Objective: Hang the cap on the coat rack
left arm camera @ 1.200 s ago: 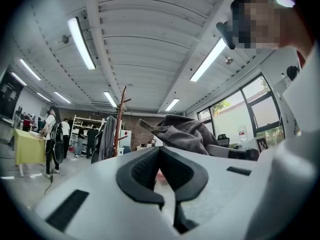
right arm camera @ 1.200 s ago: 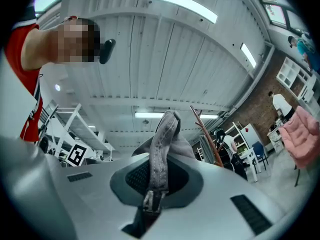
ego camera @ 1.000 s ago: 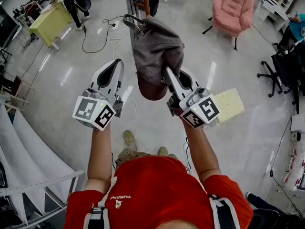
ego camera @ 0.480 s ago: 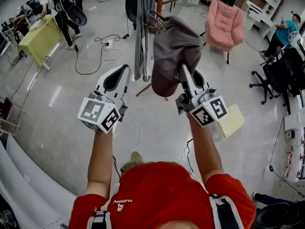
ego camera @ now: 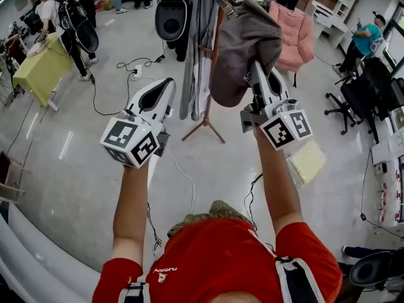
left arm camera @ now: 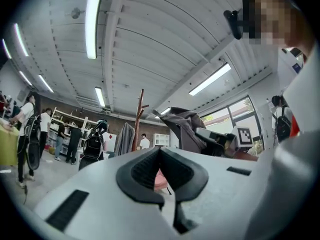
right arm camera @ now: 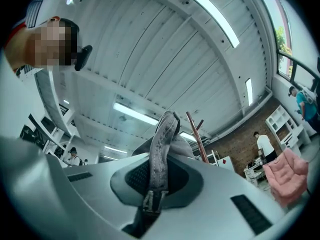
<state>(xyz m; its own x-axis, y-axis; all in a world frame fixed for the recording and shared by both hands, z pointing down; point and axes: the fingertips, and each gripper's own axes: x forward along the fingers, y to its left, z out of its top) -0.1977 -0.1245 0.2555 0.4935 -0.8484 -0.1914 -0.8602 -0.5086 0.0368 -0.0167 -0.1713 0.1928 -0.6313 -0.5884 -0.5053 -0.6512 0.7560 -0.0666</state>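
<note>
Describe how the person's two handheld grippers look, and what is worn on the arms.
The left gripper and right gripper have white, tapered shells with black ribbed pads lining the jaws. At the rear, the left cube and right cube are white with black square markers. The person wears a red short-sleeved shirt with dark shoulder straps.

Both bare arms (ego camera: 129, 207) reach forward and up. The white plastic left gripper (ego camera: 165, 86) has its jaws together, empty. The white plastic right gripper (ego camera: 257, 68), farther out, clamps a grey fabric cap (ego camera: 243, 46).
</note>
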